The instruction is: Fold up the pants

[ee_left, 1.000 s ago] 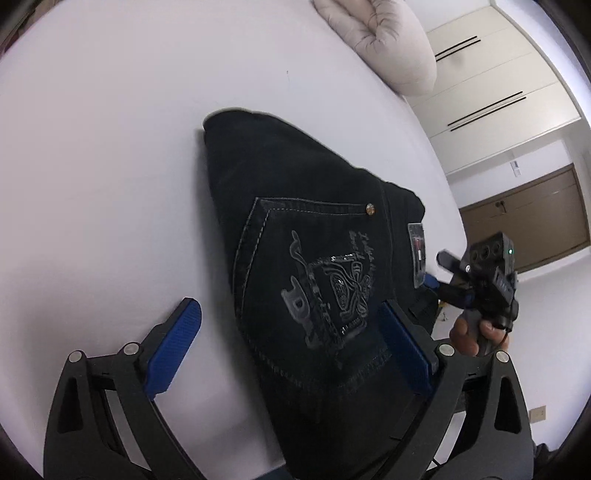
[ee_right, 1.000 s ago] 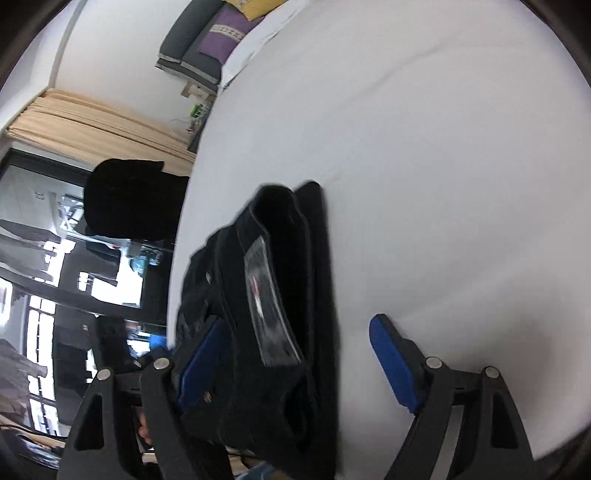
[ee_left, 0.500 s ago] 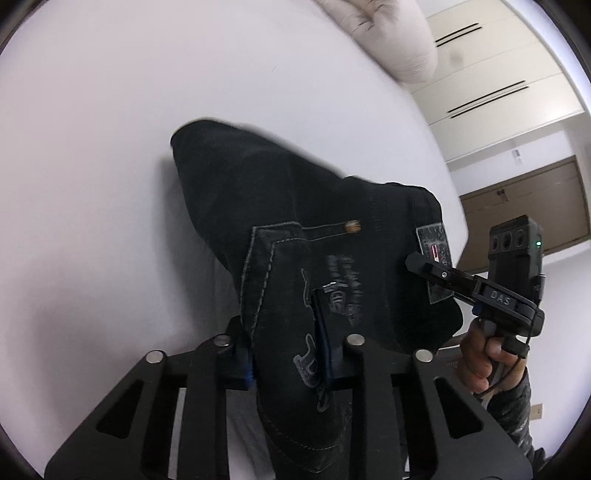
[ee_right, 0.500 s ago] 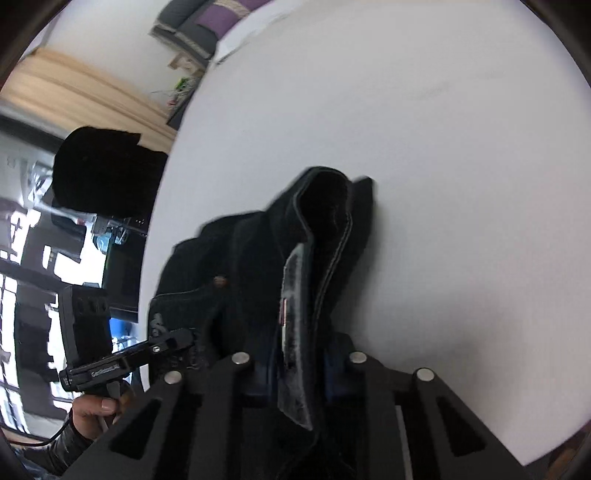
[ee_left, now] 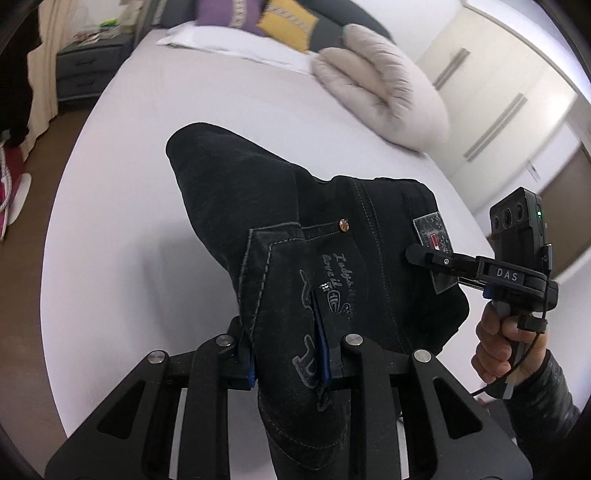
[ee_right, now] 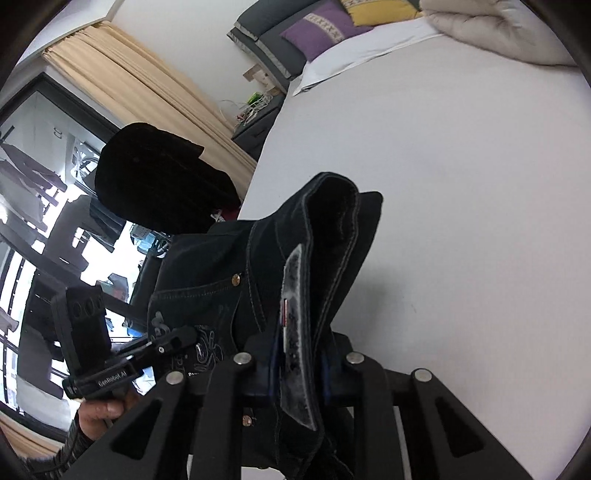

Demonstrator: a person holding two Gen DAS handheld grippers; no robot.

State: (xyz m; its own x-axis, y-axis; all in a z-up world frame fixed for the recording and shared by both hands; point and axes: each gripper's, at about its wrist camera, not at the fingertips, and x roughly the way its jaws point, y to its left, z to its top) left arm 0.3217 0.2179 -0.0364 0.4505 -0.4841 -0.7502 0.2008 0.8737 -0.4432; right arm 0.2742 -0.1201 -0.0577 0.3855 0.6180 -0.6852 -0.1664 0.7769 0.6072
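Observation:
The folded black pants (ee_left: 332,236) hang lifted above the white bed (ee_left: 147,155), bunched between both grippers. My left gripper (ee_left: 286,343) is shut on the embroidered back-pocket part, blue pads pressed into the cloth. In the same view my right gripper (ee_left: 417,254) pinches the waistband by the grey label (ee_left: 434,236), held by a hand. From the right wrist view, the right gripper (ee_right: 299,354) is shut on the pants (ee_right: 229,273) at the label (ee_right: 291,295); the left gripper (ee_right: 184,336) grips the pocket area at lower left.
A beige rolled duvet (ee_left: 380,88) and purple and yellow pillows (ee_left: 280,18) lie at the bed's head. A grey nightstand (ee_left: 85,70) stands left of the bed. Wardrobe doors (ee_left: 509,110) are to the right; curtains (ee_right: 147,85) and a dark window are on the other side.
Both grippers went from open around the pants lying flat to shut on them. They then lifted the pants off the bed and carried them across, showing the bed's head.

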